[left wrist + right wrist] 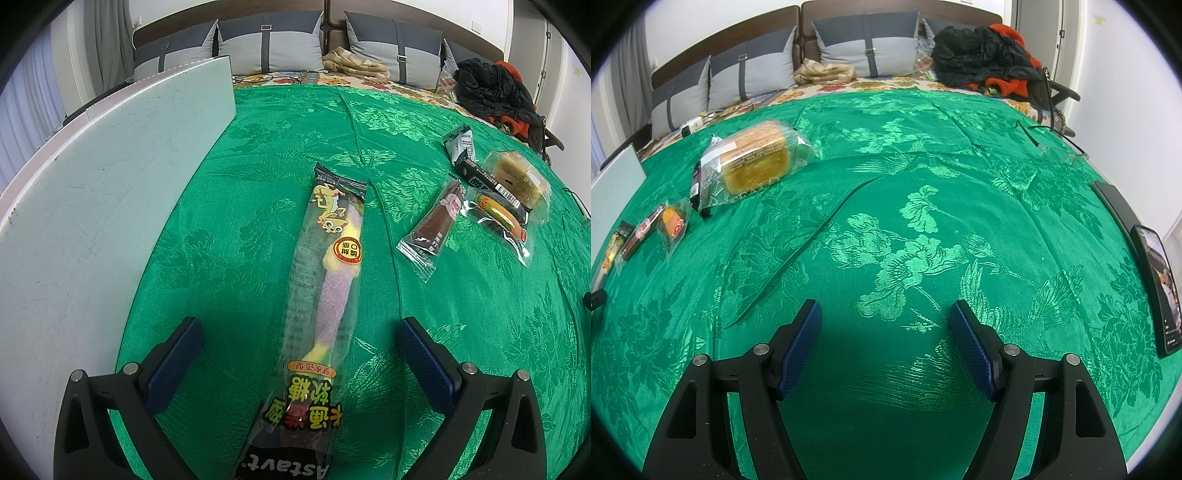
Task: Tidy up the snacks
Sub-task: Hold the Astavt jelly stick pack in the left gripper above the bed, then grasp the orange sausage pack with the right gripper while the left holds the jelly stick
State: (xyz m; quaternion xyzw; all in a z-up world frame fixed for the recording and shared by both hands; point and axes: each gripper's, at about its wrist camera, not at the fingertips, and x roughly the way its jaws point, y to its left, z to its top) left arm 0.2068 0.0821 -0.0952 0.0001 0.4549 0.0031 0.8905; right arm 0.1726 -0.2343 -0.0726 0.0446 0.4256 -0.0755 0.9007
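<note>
While both tongs gape empty, the left tongs (299, 354) straddle the long gummy candy packet (325, 280), lying on the green tabletop (258, 147) toward twelve o'clock. It looks light, floppy and slick; pinch across its middle. The right tongs (886, 339) hover over bare cloth.

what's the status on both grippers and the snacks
Left gripper open, straddling long gummy candy pack. Right gripper open over bare green cloth. Bread pack far left. Nothing blocking.
</note>
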